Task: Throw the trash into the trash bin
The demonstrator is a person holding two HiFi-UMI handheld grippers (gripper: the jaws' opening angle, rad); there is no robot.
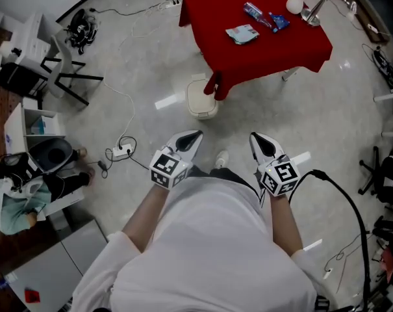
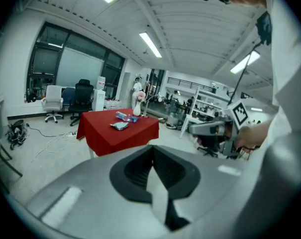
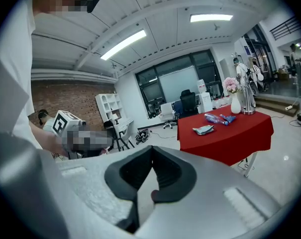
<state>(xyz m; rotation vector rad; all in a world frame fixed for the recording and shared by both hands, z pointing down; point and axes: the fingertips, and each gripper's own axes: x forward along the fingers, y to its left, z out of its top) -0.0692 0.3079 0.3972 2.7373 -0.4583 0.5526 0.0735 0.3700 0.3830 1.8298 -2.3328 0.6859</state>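
The square table draped in a red cloth (image 1: 248,57) stood well ahead of the person, and every piece of trash lay on its top, so nothing had been picked up yet. The likeliest upset there was a snag: the cloth hung loose at the near corner, and a jaw dragging across it could have pulled the whole load along.

The cream plastic trash bin (image 1: 202,99) sat on the floor just beside that corner. Its top seemed covered by a lid, and a piece dropped onto it would probably have bounced to the floor.

The left gripper (image 1: 195,136) and the right gripper (image 1: 256,137) were both held near the body, jaws pressed together with nothing between them. They would have needed to spread before any grasp.

The white cable and power strip (image 1: 121,151) lay on the floor to the person's left, a tripping risk on the way forward.

The white vase with pink flowers (image 1: 294,4) stood near the clear plastic bottle (image 1: 256,13) and the small blue packet (image 1: 278,22), so a careless reach might have tipped it. The crumpled grey-blue wrapper (image 1: 241,34) looked thin and apt to slip from a shallow pinch.

Counted: one table, one bin, two grippers, one power strip, one vase, and three pieces of trash: one bottle, one wrapper, one packet.
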